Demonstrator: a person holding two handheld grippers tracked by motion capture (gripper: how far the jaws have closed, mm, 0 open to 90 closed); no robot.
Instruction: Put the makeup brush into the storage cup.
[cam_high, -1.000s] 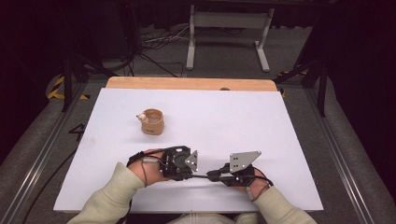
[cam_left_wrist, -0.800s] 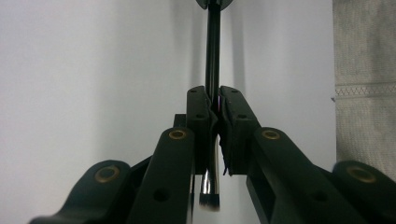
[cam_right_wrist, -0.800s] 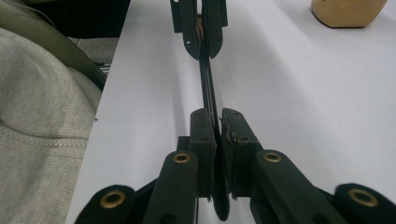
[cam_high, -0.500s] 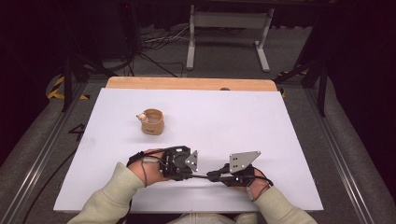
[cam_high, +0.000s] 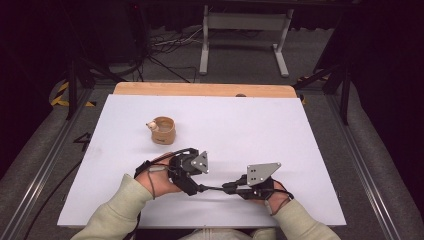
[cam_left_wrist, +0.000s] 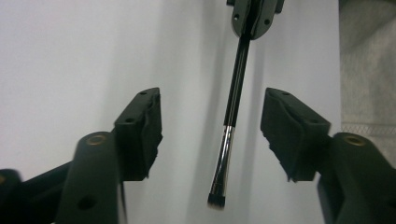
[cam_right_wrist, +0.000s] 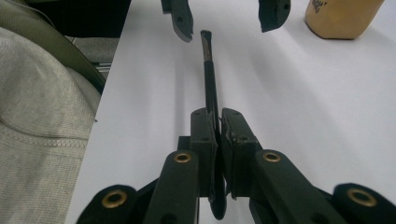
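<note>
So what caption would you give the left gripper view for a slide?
Open left hand-held gripper, its jaws just opened, flanking a thin black brush gripped by the right hand-held gripper above the white table.

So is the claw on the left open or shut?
Open. The left claw has just been opening; its pads stand apart from the brush between them.

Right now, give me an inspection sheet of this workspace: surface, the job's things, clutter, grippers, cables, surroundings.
Surface: white table, wooden strip along its far edge.
Job's things: thin black brush, bristle end pointing between the left jaws; tan cup farther back on the left.
Clutter: nothing seen.
Grippers: right gripper shut on the brush handle; left gripper open, jaws just opened, pads clear of the brush.
Cables: a black cable on each gripper; more on the floor behind.
Surroundings: dark room, grey metal stand beyond the table.
</note>
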